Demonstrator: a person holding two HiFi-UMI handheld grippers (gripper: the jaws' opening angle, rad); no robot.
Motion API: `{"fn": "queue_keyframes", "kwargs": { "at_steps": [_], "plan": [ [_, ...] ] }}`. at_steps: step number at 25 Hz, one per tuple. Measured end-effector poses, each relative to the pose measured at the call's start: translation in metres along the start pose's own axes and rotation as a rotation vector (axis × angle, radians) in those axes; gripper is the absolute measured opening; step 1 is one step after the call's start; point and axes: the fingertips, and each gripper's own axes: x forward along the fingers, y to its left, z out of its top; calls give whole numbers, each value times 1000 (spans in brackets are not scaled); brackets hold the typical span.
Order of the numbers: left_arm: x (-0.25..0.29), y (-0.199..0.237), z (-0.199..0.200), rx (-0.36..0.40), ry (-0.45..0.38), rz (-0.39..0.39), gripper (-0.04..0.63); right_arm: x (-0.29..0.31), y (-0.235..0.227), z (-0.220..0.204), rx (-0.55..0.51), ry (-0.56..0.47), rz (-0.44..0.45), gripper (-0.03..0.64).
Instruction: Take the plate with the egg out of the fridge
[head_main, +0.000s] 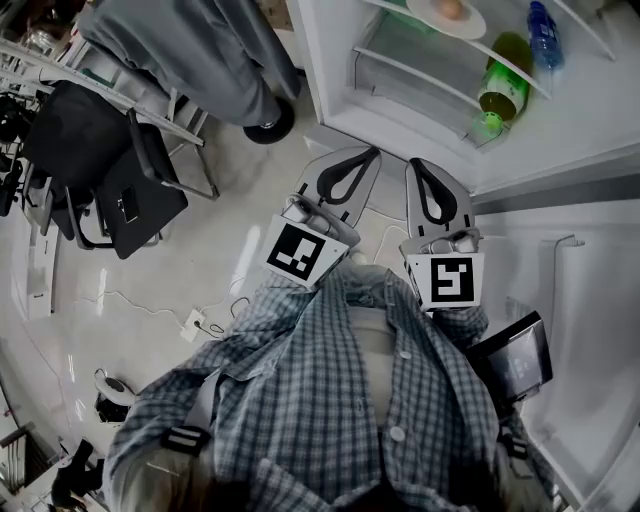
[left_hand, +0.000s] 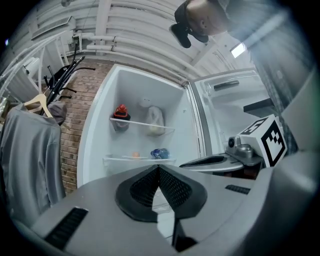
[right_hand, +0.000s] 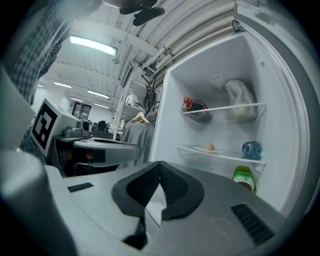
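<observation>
L gripper (left_hand: 159, 169) & R gripper (right_hand: 160, 165): jaws fully closed, nothing btwn them, side by side before open white fridge (right_hand: 172, 100); round white plate (right_hand: 210, 150) w/ brown egg (right_hand: 209, 147) on fridge shelf, near blue bottle (right_hand: 251, 149)

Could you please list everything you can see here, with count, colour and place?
fridge: one, white, door open, ahead of both tools
plate: one, white, lower fridge shelf
egg: one, brownish, on the plate
blue bottle: one, blue, lower shelf, beside the plate
green bottle: one, green, below that shelf
red-capped container: one, dark with red top, upper shelf
bag: one, whitish, upper shelf
chair: one, black, on the floor to the left
hanging garment: one, grey, left of the fridge
bystander's trousers: grey, near the fridge
checked shirt: one, grey-white, on the wearer
left tool: one, grey, shut, empty
right tool: one, grey, shut, empty
</observation>
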Motion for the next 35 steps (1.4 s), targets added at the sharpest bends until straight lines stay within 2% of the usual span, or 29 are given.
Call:
{"fn": "queue_keyframes", "kwargs": {
  "at_steps": [3, 10, 18, 23, 28, 31, 35],
  "plan": [
    [14, 4, 0, -9, -5, -31, 6, 9, -8, 5, 20, -14, -32, 6],
    [53, 23, 3, -14, -23, -118, 6, 41, -36, 8, -11, -7, -94, 6],
    [95, 56, 7, -10, -33, -170, 6, 82, -78, 13, -60, 24, -178, 6],
    [110, 70, 2, -33, -22, -190, 8, 104, -105, 13, -177, 74, -237, 6],
    [120, 79, 2, -58, -32, -226, 6, 121, -136, 17, -225, 123, -330, 6],
    [129, 81, -3, -57, -25, -258, 6, 133, -149, 10, -336, 202, -358, 6],
    [144, 81, -8, -81, -8, -283, 8, 149, -161, -5, -613, 337, -361, 8]
  ]
}}
